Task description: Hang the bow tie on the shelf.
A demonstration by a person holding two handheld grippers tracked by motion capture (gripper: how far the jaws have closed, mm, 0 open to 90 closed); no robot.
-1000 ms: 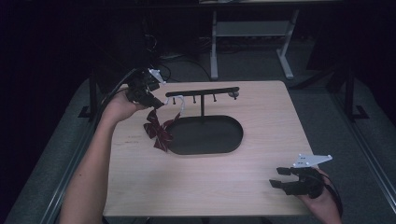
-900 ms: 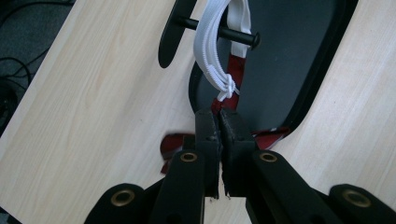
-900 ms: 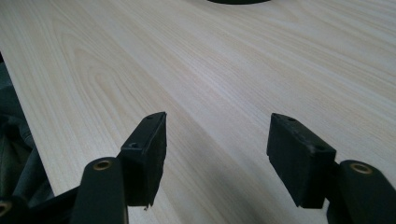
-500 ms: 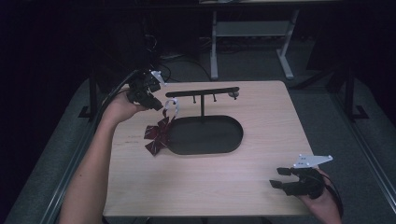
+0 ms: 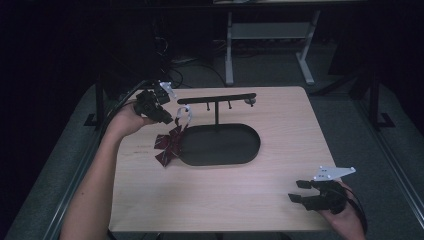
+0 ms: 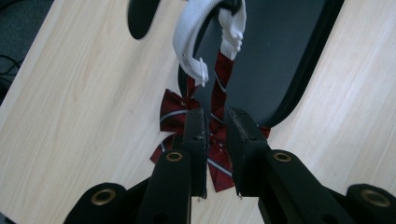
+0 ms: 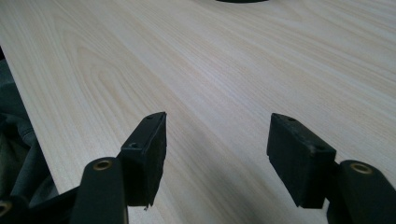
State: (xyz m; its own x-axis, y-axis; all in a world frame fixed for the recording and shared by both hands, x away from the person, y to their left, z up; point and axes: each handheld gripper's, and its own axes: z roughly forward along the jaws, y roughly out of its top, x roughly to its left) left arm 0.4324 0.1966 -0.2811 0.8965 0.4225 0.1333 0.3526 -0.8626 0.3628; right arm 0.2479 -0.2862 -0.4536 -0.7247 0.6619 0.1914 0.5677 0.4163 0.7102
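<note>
While its white strap (image 6: 189, 44) hooks over the stand's peg, the red bow tie (image 5: 169, 145) dangles beside the tray (image 5: 220, 145); left tongs (image 6: 215, 135) have just been opening, loosely straddling it; right tongs (image 7: 217, 140) gape empty over the surface (image 5: 210, 200).

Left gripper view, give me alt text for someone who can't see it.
A red striped bow tie hangs by its white strap over a black tray and pale wooden table. The left gripper is slightly open, its jaws either side of the bow's dark red band, a small gap showing.
</note>
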